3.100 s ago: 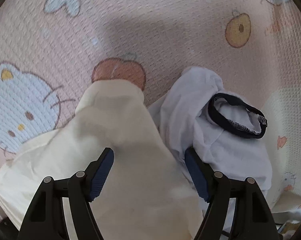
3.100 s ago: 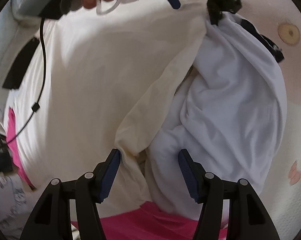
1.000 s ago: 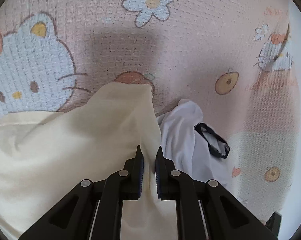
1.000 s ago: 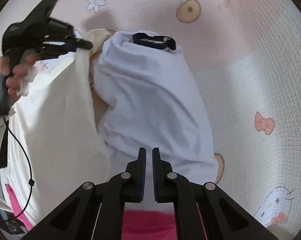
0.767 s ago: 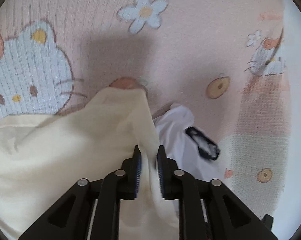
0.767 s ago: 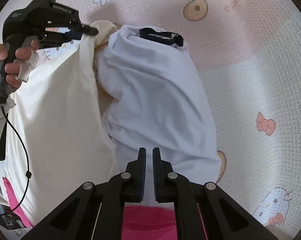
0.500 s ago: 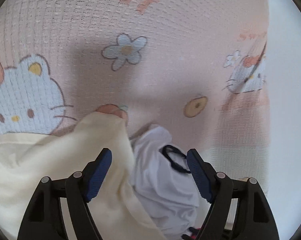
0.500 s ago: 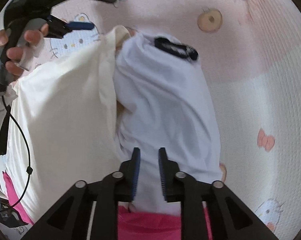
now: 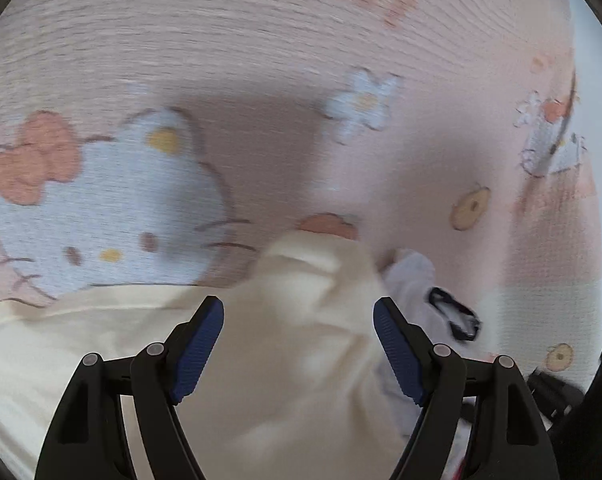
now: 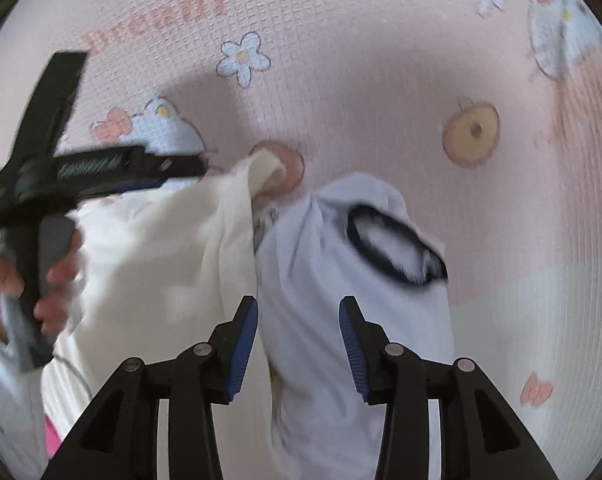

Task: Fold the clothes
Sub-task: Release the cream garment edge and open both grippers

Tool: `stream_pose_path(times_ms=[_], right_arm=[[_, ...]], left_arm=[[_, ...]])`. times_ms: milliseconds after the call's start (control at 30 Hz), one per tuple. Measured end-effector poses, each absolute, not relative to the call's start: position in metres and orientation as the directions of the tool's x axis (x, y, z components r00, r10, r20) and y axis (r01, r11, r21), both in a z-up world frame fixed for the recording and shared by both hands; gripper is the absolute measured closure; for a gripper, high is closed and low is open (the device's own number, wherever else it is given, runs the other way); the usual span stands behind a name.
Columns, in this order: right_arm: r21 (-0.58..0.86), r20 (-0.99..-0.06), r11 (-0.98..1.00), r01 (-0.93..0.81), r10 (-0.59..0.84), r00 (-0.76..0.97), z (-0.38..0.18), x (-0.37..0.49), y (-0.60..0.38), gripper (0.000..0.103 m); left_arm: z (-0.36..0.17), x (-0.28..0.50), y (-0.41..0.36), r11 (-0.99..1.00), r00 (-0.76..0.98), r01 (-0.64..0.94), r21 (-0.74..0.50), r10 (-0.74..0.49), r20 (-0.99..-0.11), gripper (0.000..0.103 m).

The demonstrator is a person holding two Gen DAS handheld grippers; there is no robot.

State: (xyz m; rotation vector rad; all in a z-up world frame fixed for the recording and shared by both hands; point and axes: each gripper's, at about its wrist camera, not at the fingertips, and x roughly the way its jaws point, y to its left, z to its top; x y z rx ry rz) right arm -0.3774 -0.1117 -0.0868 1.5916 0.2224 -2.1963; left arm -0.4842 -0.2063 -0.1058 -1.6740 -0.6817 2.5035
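1. The pink cartoon blanket [image 10: 341, 80] carries pink writing, too blurred to read.
2. The cream garment [image 9: 301, 340] and the white garment [image 10: 341, 272] lie side by side on it.
3. The left gripper [image 9: 299, 344] has its jaws spread wide and empty.
4. The right gripper [image 10: 299, 344] has just been opening; its jaws grip nothing.

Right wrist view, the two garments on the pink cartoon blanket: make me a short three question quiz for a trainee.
1. True or false: the white garment has a dark neckband.
2. Which lies nearer the hand holding the left gripper: A the cream garment, B the white garment?
3. Fill in: the right gripper jaws, which have just been opening, grip ____.

Key: 1 true. 2 A. 3 nothing; they stand apart above the white garment on the blanket.
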Motion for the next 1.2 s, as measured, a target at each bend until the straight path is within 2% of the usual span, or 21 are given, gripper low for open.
stream_pose_path(times_ms=[167,367,533,667,800,1067,1200], right_arm=[[0.096,-0.937,-0.886,0.454,-0.235,-0.26,-0.09,-0.386,-0.134,0.061],[0.23,-0.929,-0.873,0.43,-0.328,-0.17,-0.093,-0.405,-0.138,0.061],[0.295,-0.92,-0.873,0.388,-0.369,-0.129,-0.09,-0.427,-0.139,0.061],[0.327,-0.915,-0.865,0.38,-0.39,-0.1,-0.093,-0.441,-0.15,0.049],[0.355,-0.916,-0.844,0.401,-0.4,-0.032,-0.101,-0.454,-0.166,0.048],[0.33,-0.925,-0.831,0.447,-0.38,-0.023,-0.11,-0.477,-0.186,0.048],[0.313,-0.938,-0.845,0.434,-0.345,0.004,-0.126,-0.487,-0.19,0.048]], left_arm=[[-0.111,-0.473,-0.23,-0.905,-0.398,0.246,-0.348,0.233,-0.888,0.027],[-0.108,-0.431,-0.283,-0.85,-0.421,0.358,-0.386,0.221,-0.879,0.027],[-0.108,-0.392,-0.336,-0.848,-0.372,0.449,-0.283,0.11,-0.922,0.027],[-0.107,-0.361,-0.377,-0.853,-0.343,0.489,-0.183,0.005,-0.939,0.027],[-0.109,-0.336,-0.421,-0.814,-0.317,0.562,-0.143,-0.053,-0.947,0.027],[-0.114,-0.288,-0.495,-0.709,-0.314,0.69,-0.146,-0.111,-0.943,0.027],[-0.115,-0.279,-0.512,-0.722,-0.332,0.678,-0.136,-0.137,-0.933,0.027]])
